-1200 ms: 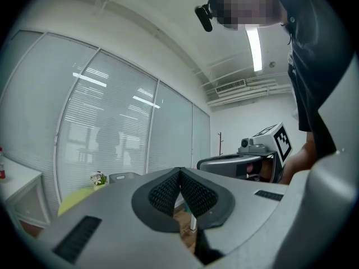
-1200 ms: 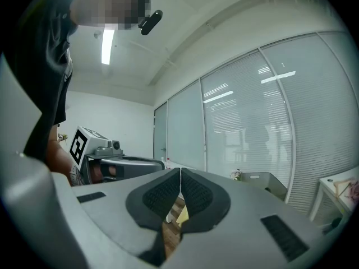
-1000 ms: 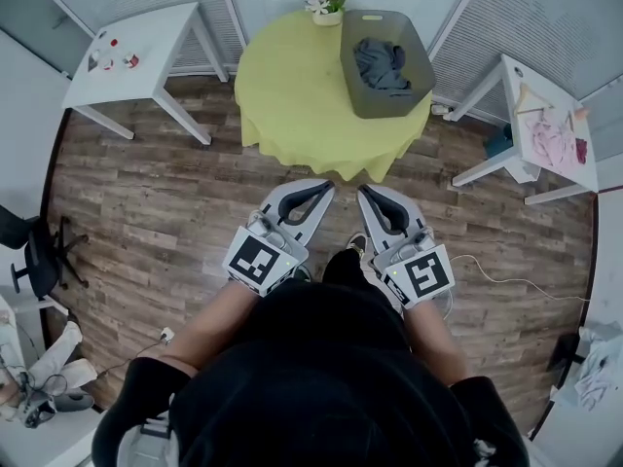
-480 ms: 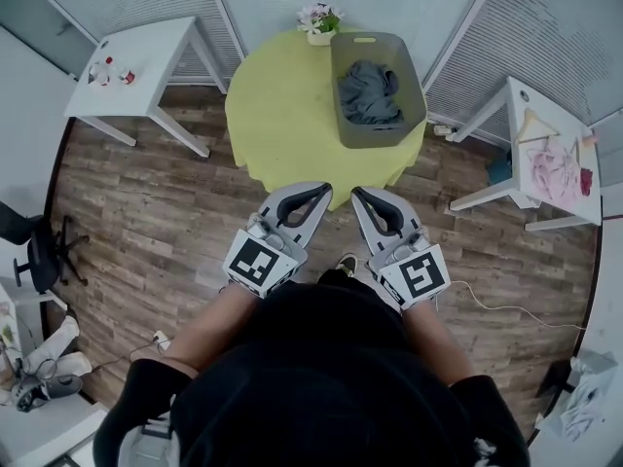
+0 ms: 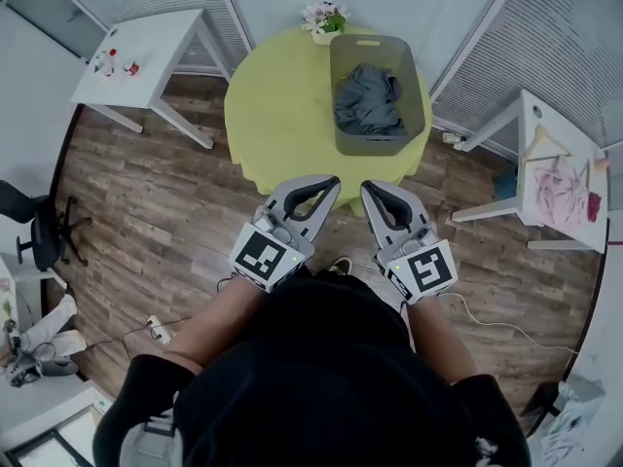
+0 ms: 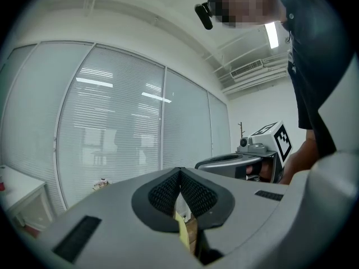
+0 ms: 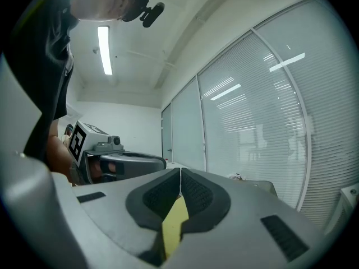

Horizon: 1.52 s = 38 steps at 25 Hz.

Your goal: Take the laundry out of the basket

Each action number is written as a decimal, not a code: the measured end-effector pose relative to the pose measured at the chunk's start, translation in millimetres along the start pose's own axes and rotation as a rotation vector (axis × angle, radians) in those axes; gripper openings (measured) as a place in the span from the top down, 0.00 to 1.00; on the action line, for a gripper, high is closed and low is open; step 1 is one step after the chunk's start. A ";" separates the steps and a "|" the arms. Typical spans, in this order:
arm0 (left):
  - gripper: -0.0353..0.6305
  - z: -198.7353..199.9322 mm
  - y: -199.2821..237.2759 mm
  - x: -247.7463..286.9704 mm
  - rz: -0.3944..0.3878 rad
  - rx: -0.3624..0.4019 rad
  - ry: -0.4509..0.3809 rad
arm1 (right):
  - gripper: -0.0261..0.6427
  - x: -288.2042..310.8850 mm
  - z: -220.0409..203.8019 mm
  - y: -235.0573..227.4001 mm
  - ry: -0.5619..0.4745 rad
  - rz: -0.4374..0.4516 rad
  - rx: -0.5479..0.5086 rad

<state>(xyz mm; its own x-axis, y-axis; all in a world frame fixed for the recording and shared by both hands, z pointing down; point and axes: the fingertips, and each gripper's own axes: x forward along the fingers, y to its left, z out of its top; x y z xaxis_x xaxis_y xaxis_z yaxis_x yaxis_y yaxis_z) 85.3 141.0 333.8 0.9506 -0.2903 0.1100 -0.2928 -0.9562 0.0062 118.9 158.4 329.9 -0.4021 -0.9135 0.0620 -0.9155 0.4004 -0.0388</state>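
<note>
On the far side of the round table, the one with the yellow-green cloth, sits the grey basket, over toward the right edge. The laundry is bunched up inside it, a dark grey heap, nothing hanging over the rim. A small pot of flowers stands just beside the basket's far left corner.

Both grippers are held out side by side in front of the person, pointing at the table but short of the basket, roughly at the near edge of the cloth as seen from the head view. The left gripper has its jaws pressed together with nothing between them; you only see a sliver of cloth and floor through the gap behind the tips. Same deal with the right gripper: jaws fully together, empty, just a strip of the yellow-green cloth showing behind the tips. The two tips are near each other but not touching.

Around the room: wooden floor, a white side table off to the left with a few small items on it, another white table on the right with a hanger and some pink clothes, and an office chair at the left edge.
</note>
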 end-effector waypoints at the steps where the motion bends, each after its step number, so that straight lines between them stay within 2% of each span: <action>1: 0.94 -0.5 1.3 2.9 0.005 -0.007 -0.002 | 0.93 0.9 -0.5 -3.4 0.000 0.002 0.004; 4: 0.94 0.5 9.2 12.1 0.023 -0.024 -0.017 | 0.93 6.7 -3.0 -12.5 0.004 0.006 0.012; 9: 0.94 -9.5 28.6 22.0 0.004 -0.001 0.029 | 0.93 25.0 -7.5 -26.1 0.013 0.002 0.014; 11: 0.94 -9.9 39.7 26.0 0.000 -0.006 0.022 | 0.93 35.4 -9.2 -31.0 0.019 -0.006 0.011; 14: 0.94 -8.6 60.5 34.1 -0.005 -0.018 -0.013 | 0.93 54.7 -12.2 -37.7 0.033 -0.018 0.006; 19: 0.94 -11.2 105.6 54.3 -0.036 -0.029 -0.007 | 0.93 95.5 -16.8 -59.0 0.068 -0.049 0.007; 22: 0.94 -12.5 134.0 63.7 -0.071 -0.002 0.023 | 0.93 122.7 -17.3 -72.0 0.080 -0.076 0.010; 25: 0.94 -13.1 161.7 76.3 -0.094 -0.016 0.014 | 0.93 146.4 -21.6 -85.9 0.098 -0.106 0.020; 29: 0.94 -15.5 193.4 89.5 -0.148 0.004 0.033 | 0.92 175.2 -28.7 -100.8 0.122 -0.158 0.029; 38: 0.94 -28.5 240.1 118.5 -0.258 -0.008 0.043 | 0.92 215.1 -39.9 -128.5 0.156 -0.277 0.064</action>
<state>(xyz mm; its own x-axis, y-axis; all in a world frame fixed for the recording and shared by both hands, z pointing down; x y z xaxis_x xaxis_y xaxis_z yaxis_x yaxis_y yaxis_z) 124.7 -121.9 376.6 0.9887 -0.0352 0.1457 -0.0424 -0.9980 0.0472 149.7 -86.7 388.0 -0.1389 -0.9631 0.2306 -0.9899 0.1281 -0.0613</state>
